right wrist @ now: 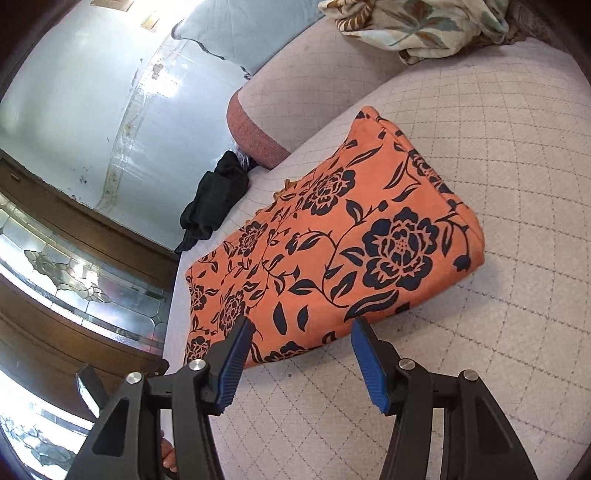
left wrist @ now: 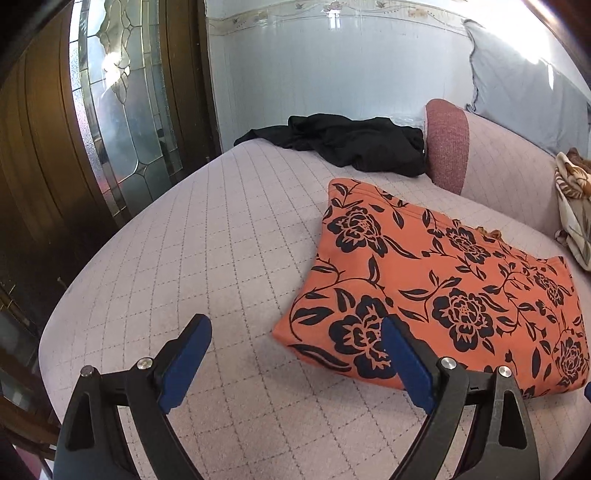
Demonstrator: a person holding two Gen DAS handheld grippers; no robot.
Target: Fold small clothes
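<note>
Two views: one along each pair of tongs, both looking down onto a bed.
Item: orange floral garment, folded into a flat oblong, printed with dark blue flowers and vines.
Location: lay on the quilted pale bed cover, near the middle of the bed, nothing on top of it.
Long axis: in the left wrist view it ran from the near right edge away toward the far centre; in the right wrist view it ran from lower left to upper right.
Near end: a rounded folded corner pointed toward the left tongs.
Left tongs: spread wide, nothing between the blue pads; right pad overlapped the garment's near corner in view, contact not discernible.
Right tongs: spread partway and empty, hanging over the garment's near edge, apparently clear of the cloth.
Other cloth: black garment crumpled at the far edge of the bed, well apart; patterned blanket bunched beside a grey pillow.
Backdrop: wooden door with leaded glass.
</note>
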